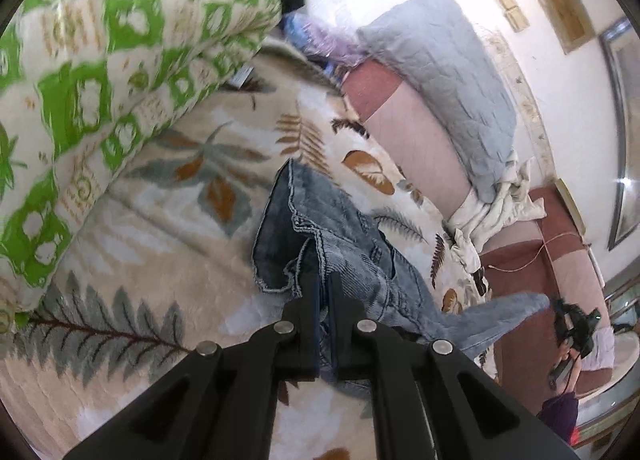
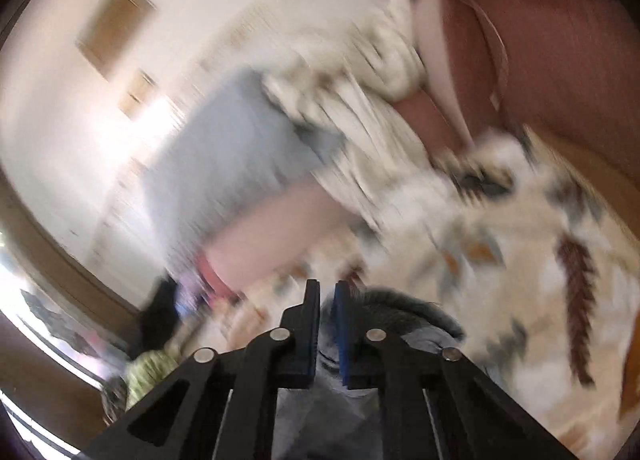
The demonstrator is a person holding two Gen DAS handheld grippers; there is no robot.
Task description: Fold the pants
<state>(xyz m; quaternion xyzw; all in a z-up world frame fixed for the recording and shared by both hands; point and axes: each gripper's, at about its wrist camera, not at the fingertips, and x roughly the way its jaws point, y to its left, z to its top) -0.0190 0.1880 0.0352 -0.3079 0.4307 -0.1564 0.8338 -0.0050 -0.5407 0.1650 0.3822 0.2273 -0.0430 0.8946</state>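
Gripping a bunched fold of blue denim, the left gripper (image 1: pixel 324 284) has its jaws closed on the pants (image 1: pixel 320 227), which hang and trail from it over the leaf-print blanket (image 1: pixel 160 219) on the bed; a hemmed, frayed edge of the denim stands up just beyond the fingertips, and a paler length of the fabric stretches off to the right toward the bed's edge; a folded green-and-white quilt (image 1: pixel 100 79) lies along the left of the blanket, and a grey-blue pillow (image 1: pixel 440 79) leans against the pink and maroon headboard (image 1: pixel 416 147) at the far side; framed pictures (image 1: pixel 560 11) hang on the white wall. The right-wrist view is heavily blurred; even so, the right gripper (image 2: pixel 328 296) shows its jaws drawn close together with grey-blue denim pinched between the pads, more of it bunched below and just to the right of the fingers; beyond it lie the blanket, a rumpled white cloth (image 2: pixel 360 99) and the pillow; the right gripper also appears, small, at the lower right of the left-wrist view, well apart from the left one.
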